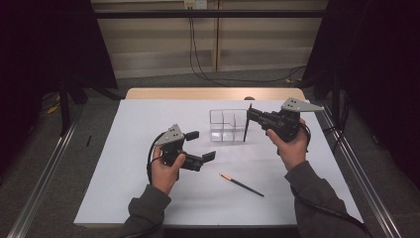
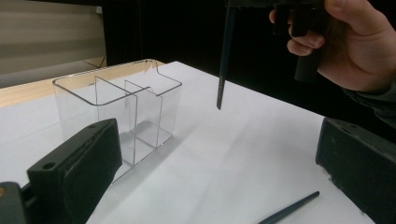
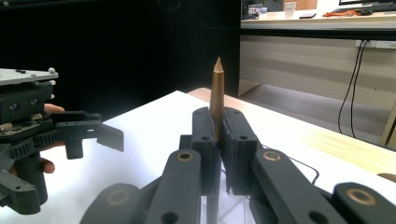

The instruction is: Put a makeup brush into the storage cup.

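Clear acrylic organizer [image 1: 228, 125], 3 compartments as far as the left gripper view shows, sits on the white table sheet [image 1: 138, 193] and serves as the landmark. Step in hand, as I judge it: loading pencils into the organizer, 1 being carried, 1 waiting.

Right gripper [image 1: 249, 115] is just right of the organizer, jaws clamped tight on a dark pencil [image 1: 246, 130]. Pencil hangs near vertical, sharpened wooden tip up above the jaws in the right gripper view [image 3: 217, 88], blunt end down. Lower end is beside the organizer's right wall, outside it, and looks clear of the table; not yet over any compartment.

Next move likely calls for: lift so the lower end clears the rim, shift left over the nearest compartment, lower straight, then let go. Risk: the end catching the rim, or tipping the light organizer.

Left gripper [image 1: 200, 145] is in front and left of the organizer, jaws spread fully wide, nothing between them, touching nothing. Both pads [image 2: 84, 163] frame the organizer in its own view.

2nd pencil [image 1: 241, 184], dark with an orange end, lies flat on the sheet in front of the organizer, slightly right, well apart from it. The empty left gripper is nearest to it, probably the next pick.
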The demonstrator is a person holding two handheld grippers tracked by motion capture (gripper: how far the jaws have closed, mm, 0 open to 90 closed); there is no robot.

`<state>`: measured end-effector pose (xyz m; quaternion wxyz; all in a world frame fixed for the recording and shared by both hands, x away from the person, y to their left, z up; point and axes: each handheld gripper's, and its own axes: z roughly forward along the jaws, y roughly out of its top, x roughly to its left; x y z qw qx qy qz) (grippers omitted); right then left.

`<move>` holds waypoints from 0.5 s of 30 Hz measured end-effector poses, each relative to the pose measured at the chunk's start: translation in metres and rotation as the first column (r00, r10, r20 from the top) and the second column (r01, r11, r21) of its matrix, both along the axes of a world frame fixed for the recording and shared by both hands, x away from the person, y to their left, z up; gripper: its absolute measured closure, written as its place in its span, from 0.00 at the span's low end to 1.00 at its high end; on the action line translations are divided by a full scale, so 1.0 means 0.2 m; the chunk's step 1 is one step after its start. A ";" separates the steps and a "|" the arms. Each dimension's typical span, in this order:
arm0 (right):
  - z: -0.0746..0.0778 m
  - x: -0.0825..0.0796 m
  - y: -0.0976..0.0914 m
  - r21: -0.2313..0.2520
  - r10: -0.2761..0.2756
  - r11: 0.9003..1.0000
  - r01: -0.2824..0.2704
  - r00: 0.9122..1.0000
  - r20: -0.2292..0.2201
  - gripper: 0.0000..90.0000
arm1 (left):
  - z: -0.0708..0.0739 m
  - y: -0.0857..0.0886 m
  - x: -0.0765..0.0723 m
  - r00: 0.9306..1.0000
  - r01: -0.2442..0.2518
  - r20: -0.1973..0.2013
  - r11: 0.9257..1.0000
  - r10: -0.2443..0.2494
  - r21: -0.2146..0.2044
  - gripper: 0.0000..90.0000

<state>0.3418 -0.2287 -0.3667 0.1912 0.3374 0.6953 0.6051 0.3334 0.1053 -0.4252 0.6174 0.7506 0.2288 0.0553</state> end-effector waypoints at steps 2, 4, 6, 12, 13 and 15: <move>0.00 0.01 0.00 0.002 0.001 1.000 -0.001 1.000 0.003 0.94 | 0.00 0.01 0.00 1.000 -0.006 0.005 1.000 0.006 -0.001 0.00; 0.00 0.01 0.01 -0.001 -0.012 1.000 0.012 1.000 0.004 0.94 | 0.00 0.01 0.00 1.000 -0.007 0.002 1.000 0.007 -0.001 0.00; 0.01 0.02 0.01 -0.001 -0.014 1.000 0.014 1.000 0.002 0.94 | 0.00 0.02 0.00 1.000 -0.006 0.001 1.000 0.006 -0.006 0.00; 0.02 0.05 0.00 -0.004 -0.025 1.000 0.025 1.000 0.012 0.94 | 0.00 0.02 -0.01 1.000 -0.011 0.000 1.000 0.011 -0.005 0.01; 0.02 0.06 0.00 -0.004 -0.026 1.000 0.026 1.000 0.011 0.94 | 0.00 0.02 -0.01 1.000 -0.012 0.000 1.000 0.012 -0.010 0.01; 0.03 0.06 0.00 -0.004 -0.026 1.000 0.026 1.000 0.013 0.94 | 0.00 0.02 -0.01 1.000 -0.009 0.000 1.000 0.009 -0.011 0.01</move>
